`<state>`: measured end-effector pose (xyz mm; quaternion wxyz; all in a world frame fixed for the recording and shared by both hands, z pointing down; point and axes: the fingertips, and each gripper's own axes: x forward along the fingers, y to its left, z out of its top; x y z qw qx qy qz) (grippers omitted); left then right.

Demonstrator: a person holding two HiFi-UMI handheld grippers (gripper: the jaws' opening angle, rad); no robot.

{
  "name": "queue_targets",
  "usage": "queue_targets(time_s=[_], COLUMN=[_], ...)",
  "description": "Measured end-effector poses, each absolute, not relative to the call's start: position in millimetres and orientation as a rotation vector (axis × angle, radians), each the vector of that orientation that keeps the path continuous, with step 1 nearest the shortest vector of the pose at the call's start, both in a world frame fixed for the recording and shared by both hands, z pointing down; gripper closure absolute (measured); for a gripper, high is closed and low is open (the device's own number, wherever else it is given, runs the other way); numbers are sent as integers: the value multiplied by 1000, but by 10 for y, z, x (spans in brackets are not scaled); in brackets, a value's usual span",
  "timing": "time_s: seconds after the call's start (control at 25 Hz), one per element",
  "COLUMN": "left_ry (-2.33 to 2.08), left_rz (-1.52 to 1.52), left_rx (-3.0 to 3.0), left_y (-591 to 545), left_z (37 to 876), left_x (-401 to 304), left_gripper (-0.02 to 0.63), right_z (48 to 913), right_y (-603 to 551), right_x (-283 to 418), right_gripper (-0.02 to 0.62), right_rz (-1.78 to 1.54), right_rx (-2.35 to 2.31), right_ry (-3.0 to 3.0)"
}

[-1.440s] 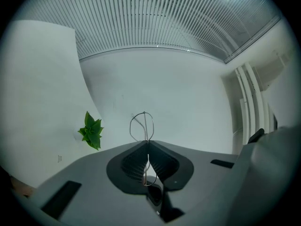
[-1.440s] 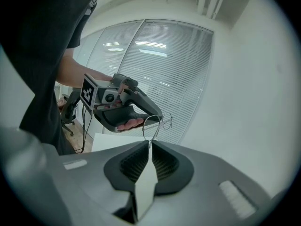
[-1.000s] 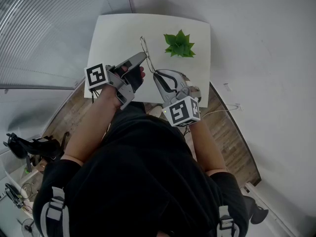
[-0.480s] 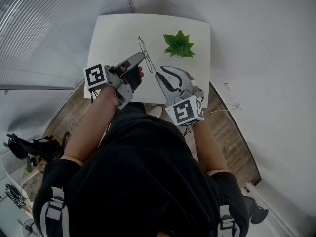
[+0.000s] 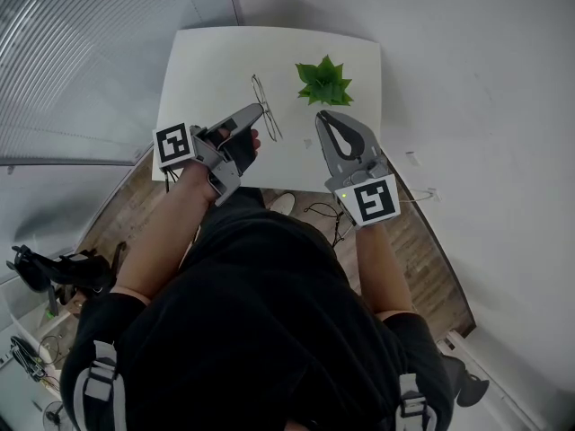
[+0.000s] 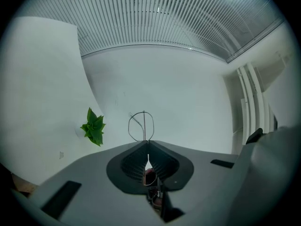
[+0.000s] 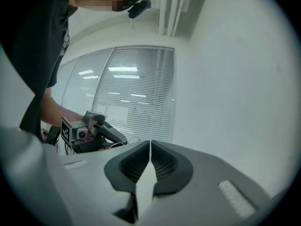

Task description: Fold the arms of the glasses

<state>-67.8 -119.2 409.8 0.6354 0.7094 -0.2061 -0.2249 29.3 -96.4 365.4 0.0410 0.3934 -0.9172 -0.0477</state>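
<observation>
Now we hold the glasses [image 5: 267, 117] in our left gripper [image 5: 260, 109], its jaws closed tight on the thin wire frame, over the middle of the table [image 5: 202, 61]. Their long axis runs from the far side toward us, the near end leaning a little right. Our right gripper [image 5: 323, 117], whose jaws have just been closing and meet on nothing, stands apart to the right, just below the plant [image 5: 325, 81]; bare tabletop lies left of and beyond the frame, and the near edge runs under the grippers' rear ends.
</observation>
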Motion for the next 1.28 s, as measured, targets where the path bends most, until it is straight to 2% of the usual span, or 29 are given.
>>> queue_targets(time_s=[0.36, 1.28], left_ry=[-454, -435], left_rz=[-506, -502], left_rx=[1613, 1612], left_y=[-1154, -1193], left_z=[4135, 4128], left_x=[-642, -638], left_gripper=[594, 594], right_z=[3826, 3840], right_y=[-1058, -1062], right_x=[456, 288], right_gripper=[583, 584], right_rz=[47, 25], right_rx=[1294, 1255], right_ry=[-2870, -2847])
